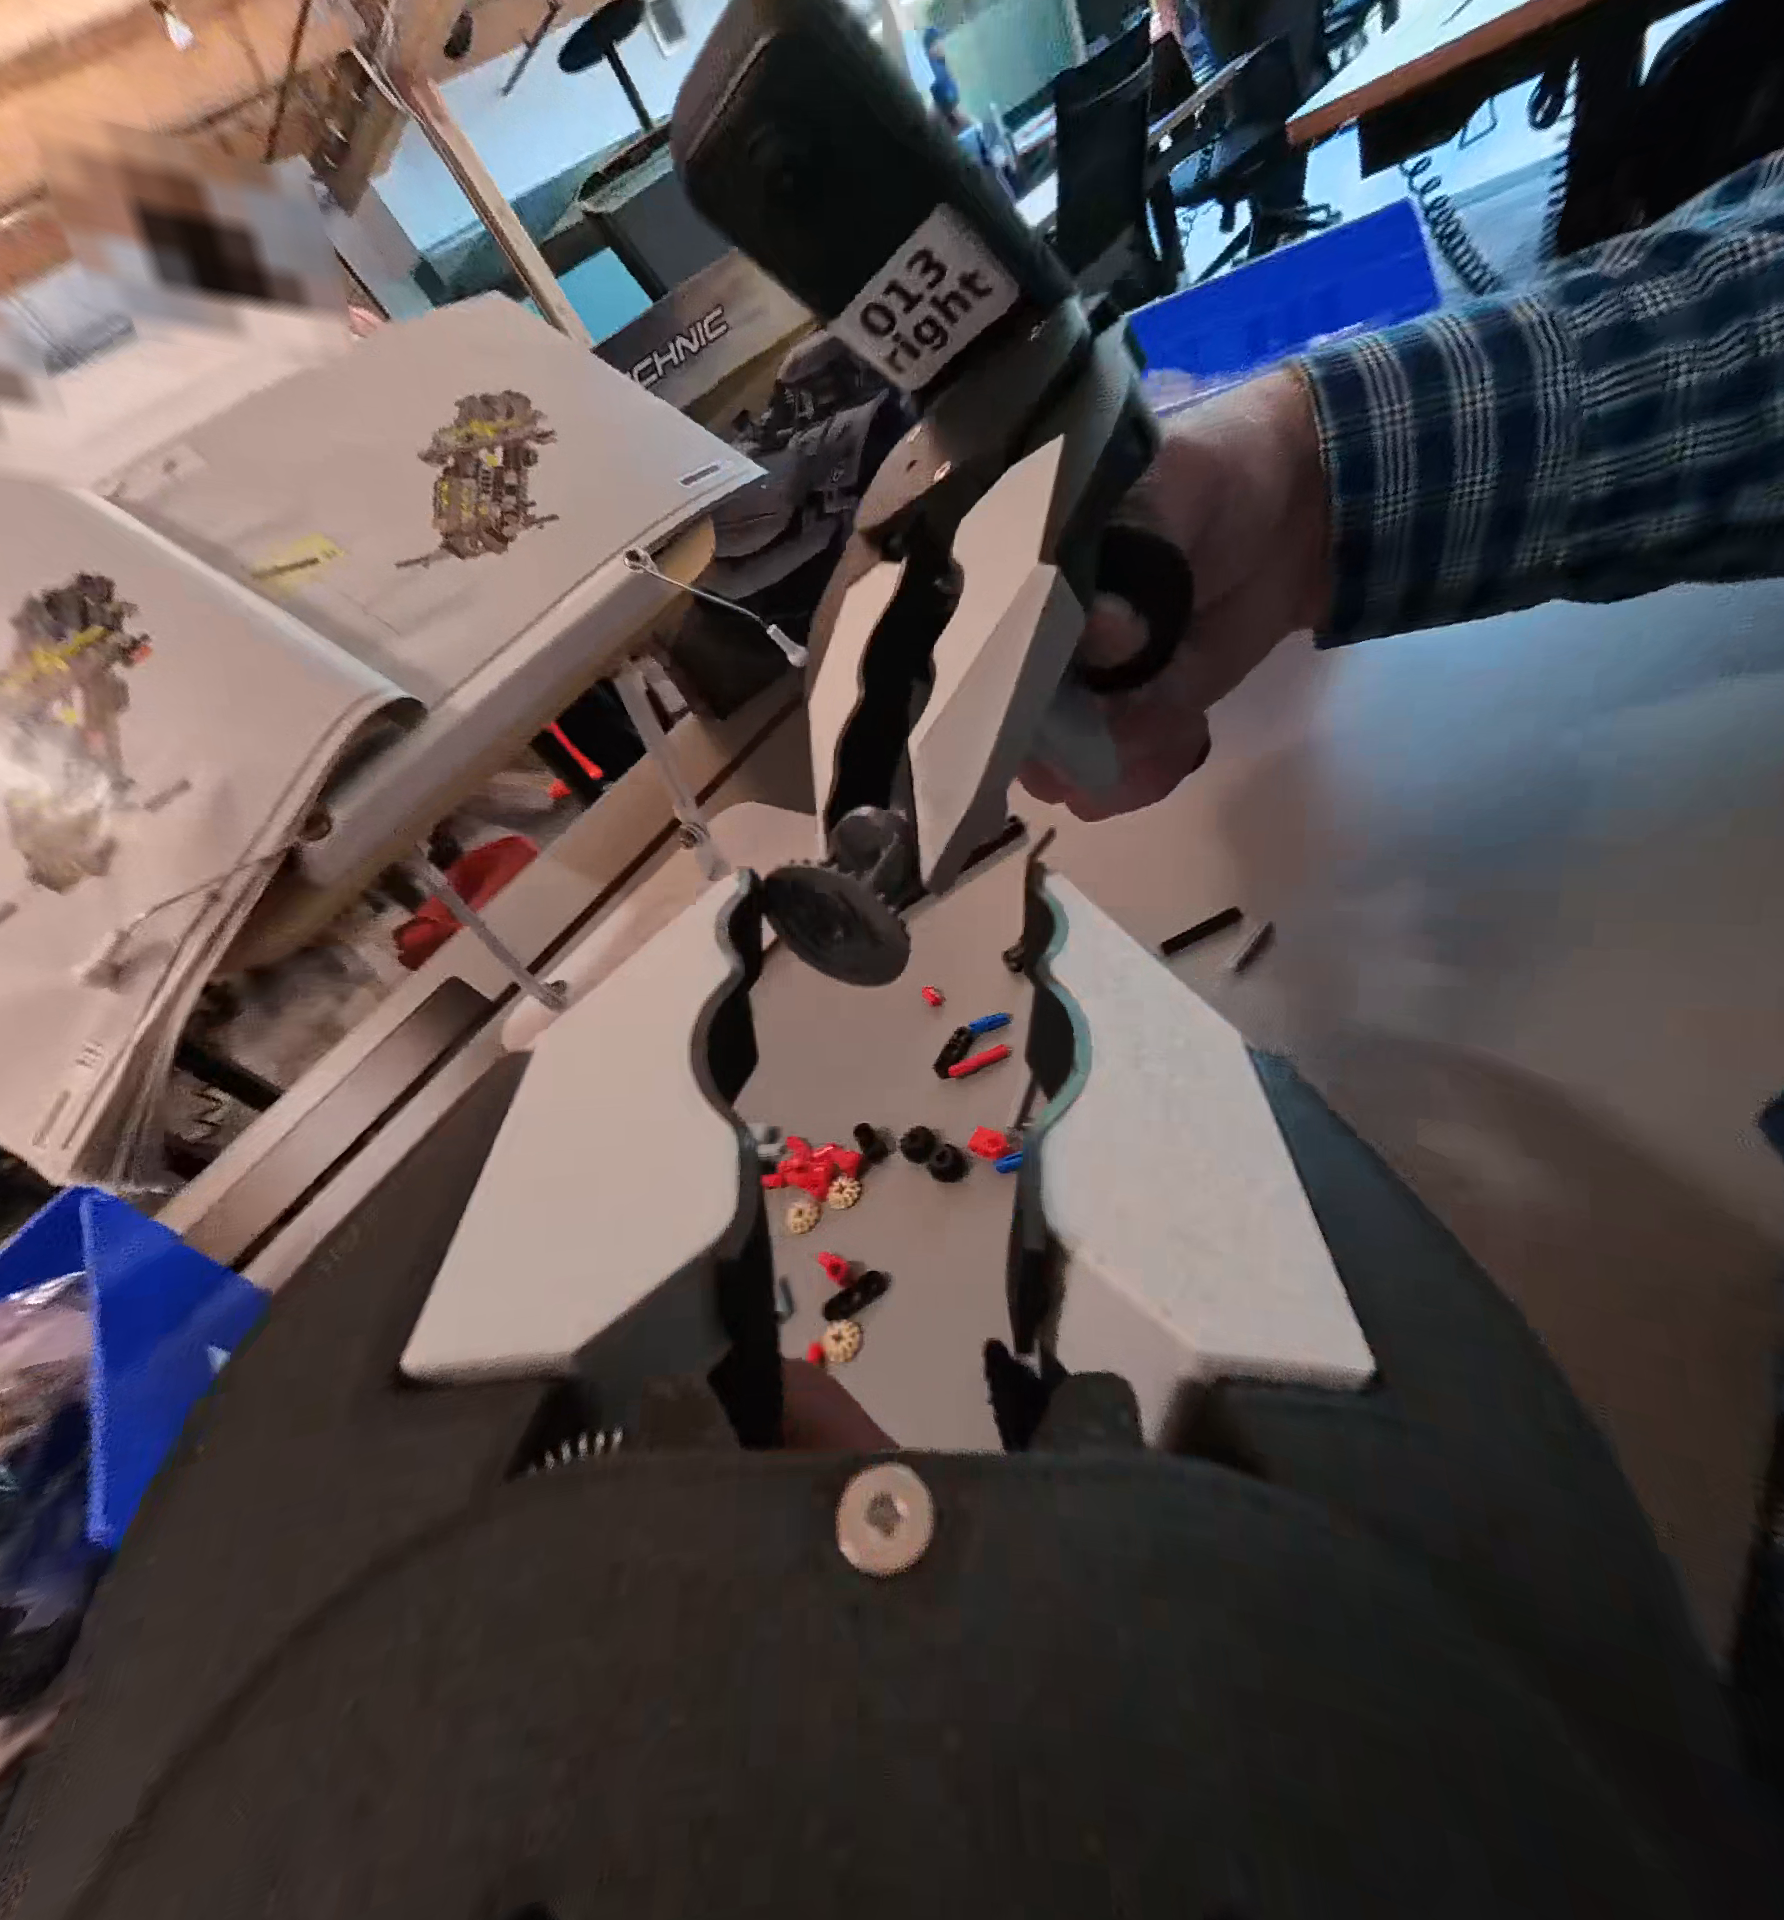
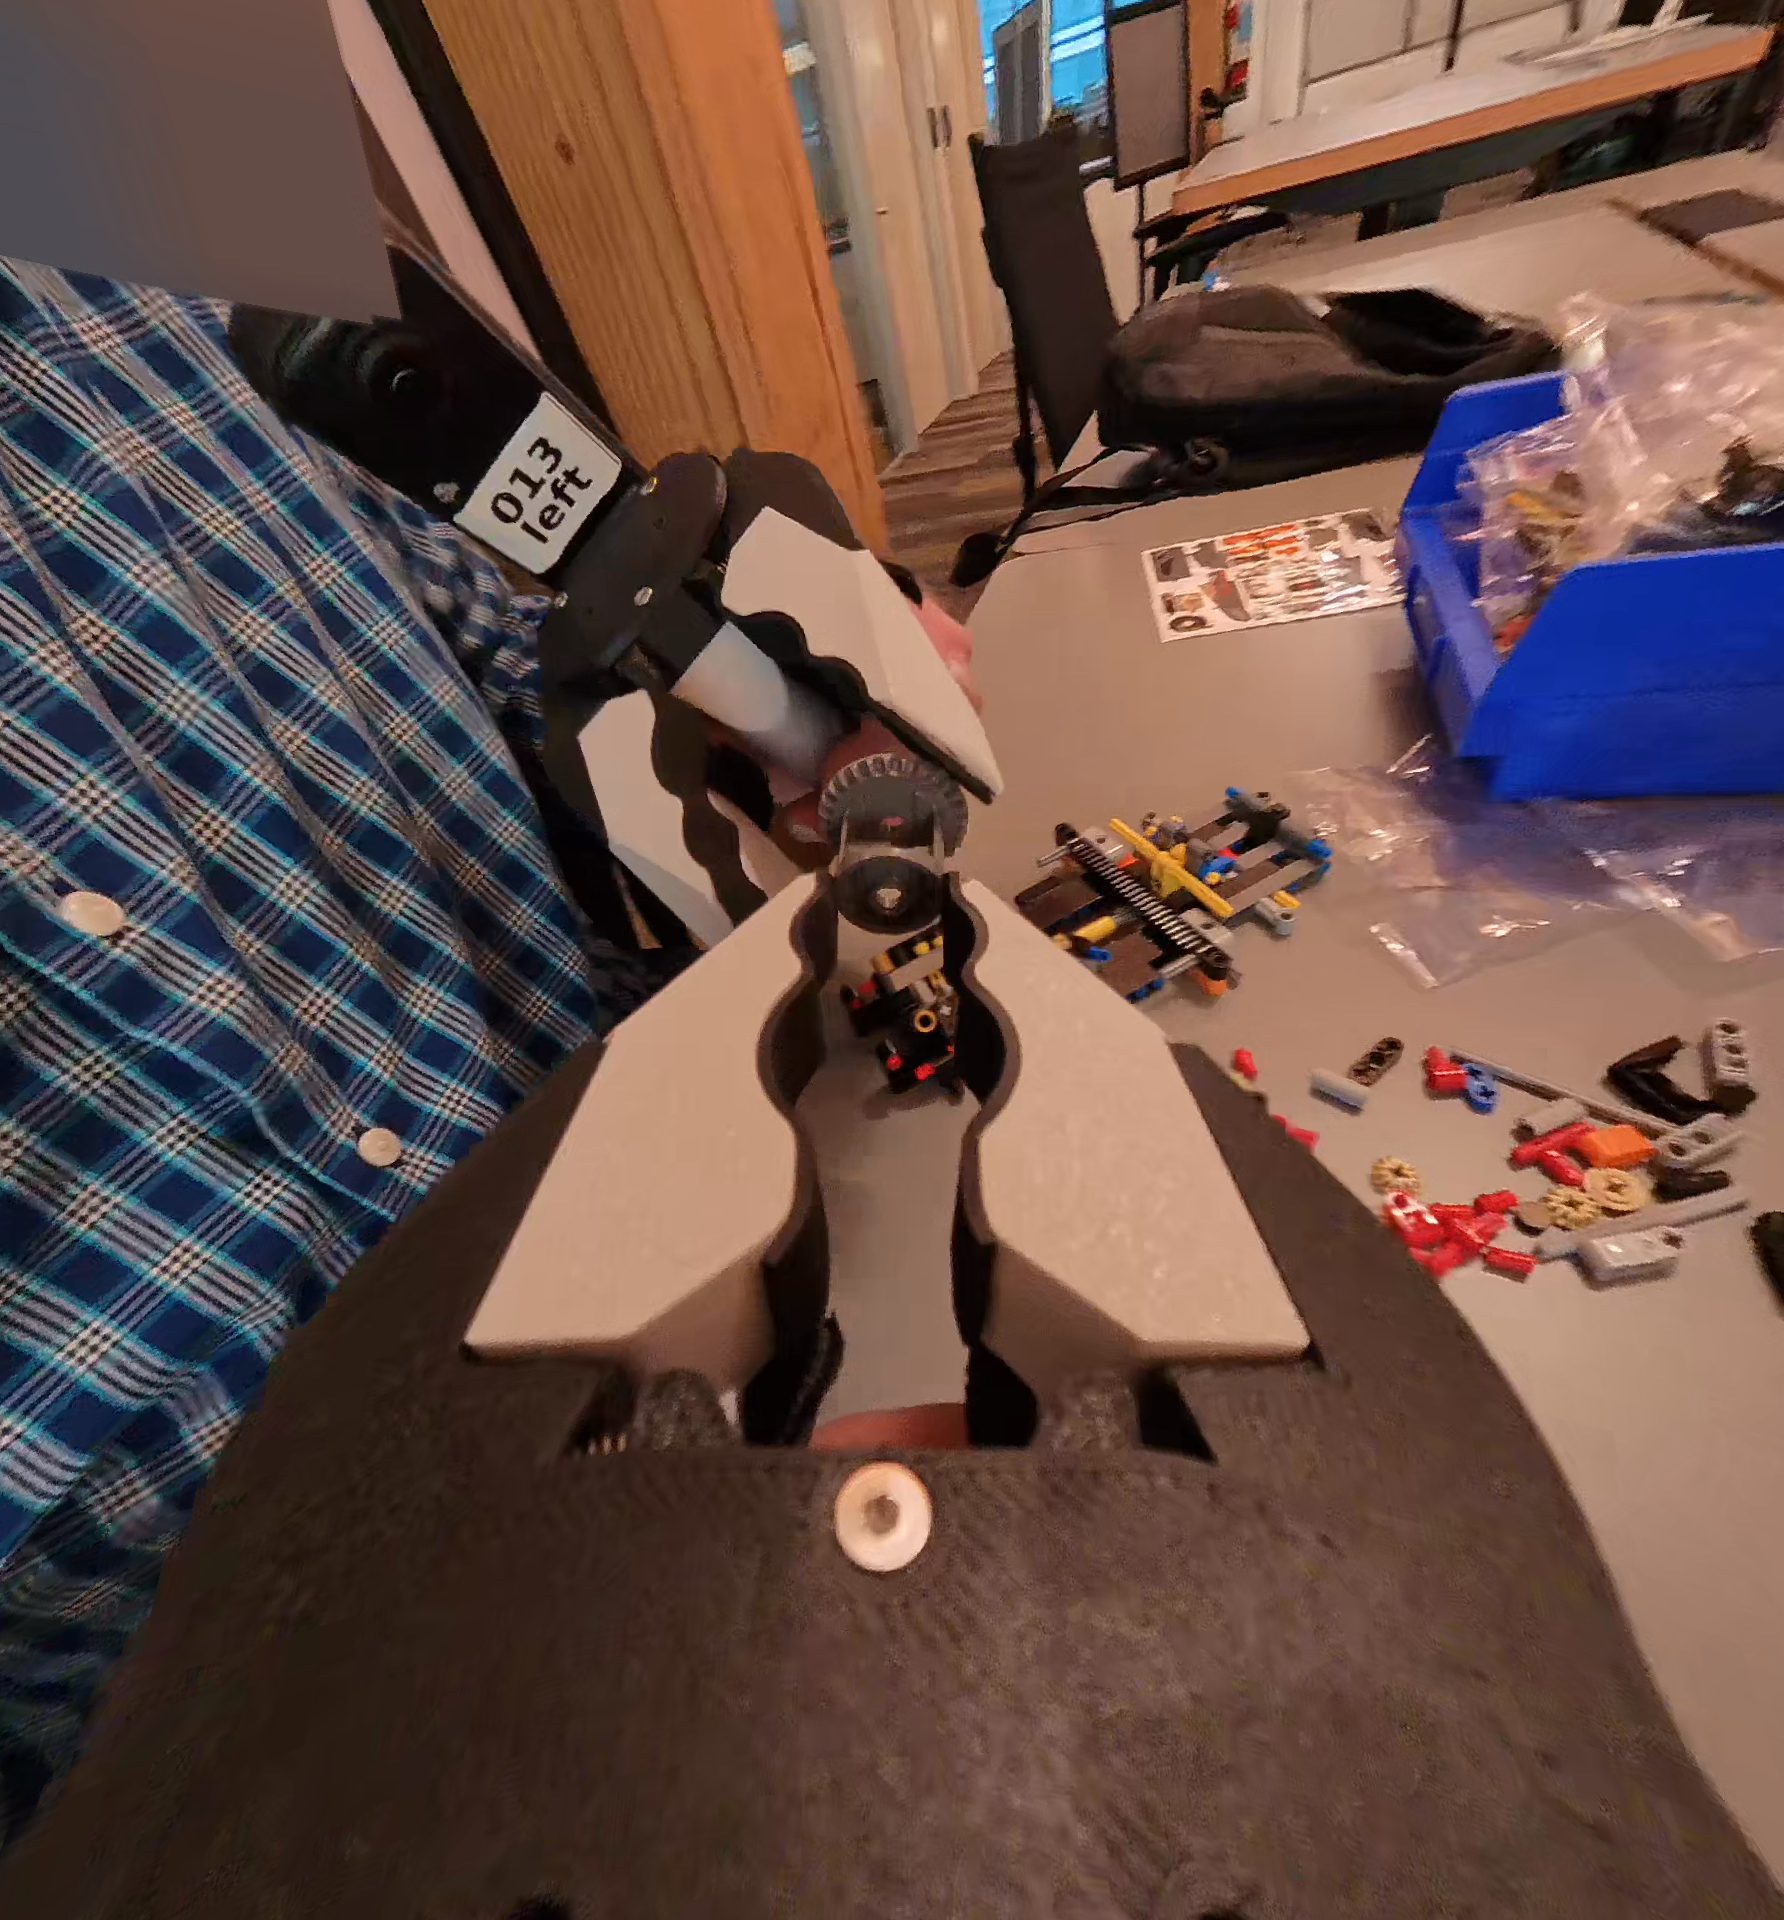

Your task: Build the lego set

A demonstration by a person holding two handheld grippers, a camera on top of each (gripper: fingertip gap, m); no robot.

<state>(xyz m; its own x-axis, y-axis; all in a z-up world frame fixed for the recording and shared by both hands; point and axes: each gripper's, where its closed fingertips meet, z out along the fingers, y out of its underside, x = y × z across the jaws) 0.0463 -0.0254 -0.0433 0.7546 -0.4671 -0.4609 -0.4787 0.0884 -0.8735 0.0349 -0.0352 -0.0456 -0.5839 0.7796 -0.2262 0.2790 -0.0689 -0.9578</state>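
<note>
My right gripper (image 2: 886,899) is shut on a dark grey gear assembly (image 2: 883,894) and holds it in the air above the table. In the left wrist view it comes down from above (image 1: 872,836) with the assembly's large toothed disc (image 1: 836,925) hanging below its tips. My left gripper (image 1: 893,904) is open, its jaws wide apart. Its left fingertip (image 1: 748,904) is right against the disc's rim. In the right wrist view the left gripper (image 2: 867,831) reaches in from the upper left around the disc (image 2: 893,805). Loose red, black and tan parts (image 1: 846,1164) lie on the table below.
An open instruction booklet (image 1: 348,520) is propped at the left. A partly built chassis (image 2: 1179,894), a small sub-assembly (image 2: 903,1018) and scattered parts (image 2: 1542,1174) lie on the grey table (image 2: 1127,675). A blue bin (image 2: 1594,675) with bags, a sticker sheet (image 2: 1272,571) and a black bag (image 2: 1283,364) are farther back. My left and right fingertips are right by each other.
</note>
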